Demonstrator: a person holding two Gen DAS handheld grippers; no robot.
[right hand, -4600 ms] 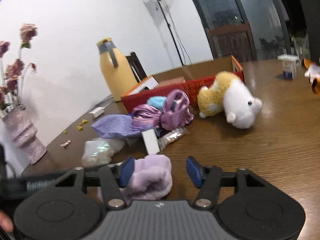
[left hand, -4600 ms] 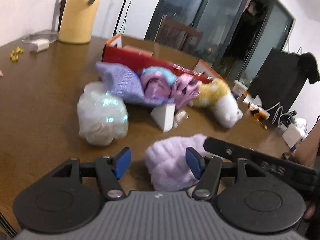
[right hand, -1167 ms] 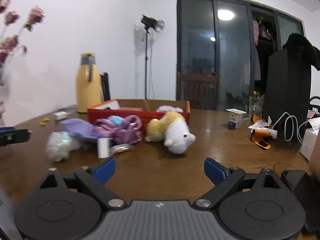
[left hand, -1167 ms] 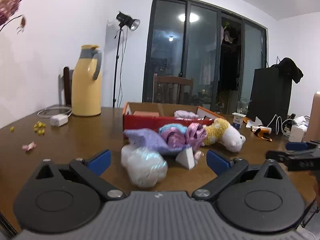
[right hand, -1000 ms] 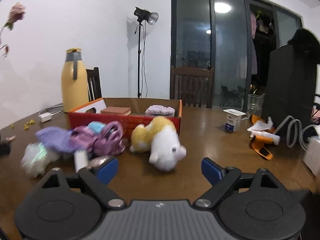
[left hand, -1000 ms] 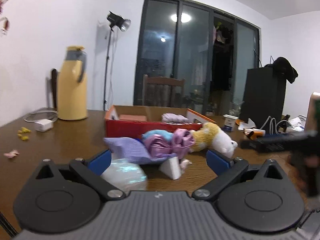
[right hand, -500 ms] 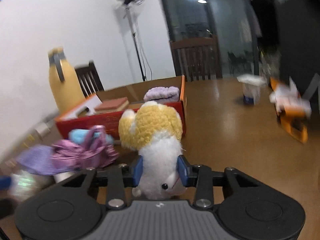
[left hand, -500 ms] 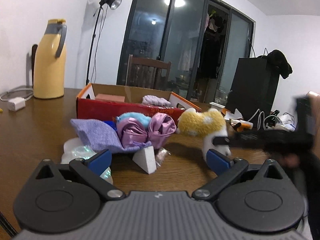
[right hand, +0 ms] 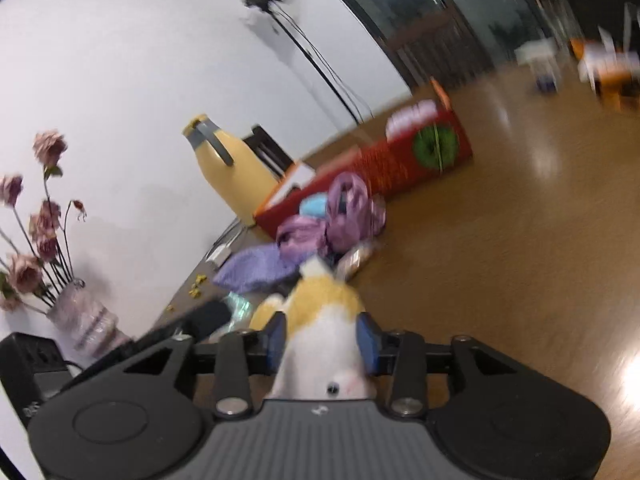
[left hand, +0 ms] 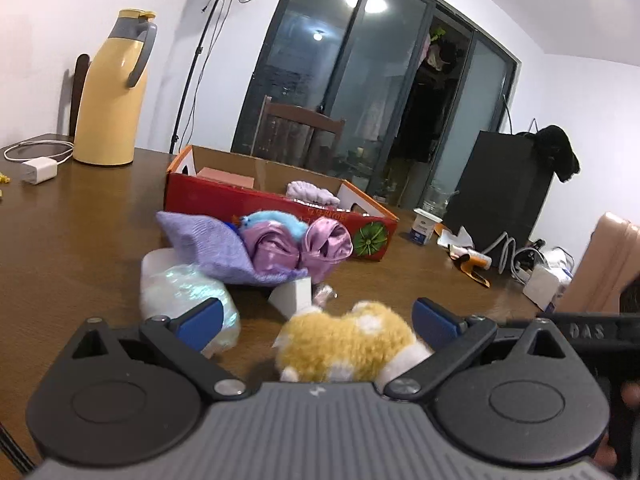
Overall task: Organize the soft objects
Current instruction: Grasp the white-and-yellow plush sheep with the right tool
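A yellow-and-white plush toy is clamped at its white end by my right gripper, pads pressing on it while the jaws are opening slightly. In the left wrist view the toy's yellow end lies between the wide-open fingers of my left gripper, clear of both pads. Behind it lie a purple cloth, a pink satin bow, a blue fluffy piece and a shiny bag. The red box holds a lilac headband.
A yellow thermos and a white charger stand at the table's far left. A vase of flowers is near the left edge. A small carton, an orange item and cables lie to the right.
My right gripper closed on the plush toy, rolled, and carried it from beside the box towards the left gripper. The toy now sits between the left fingers.
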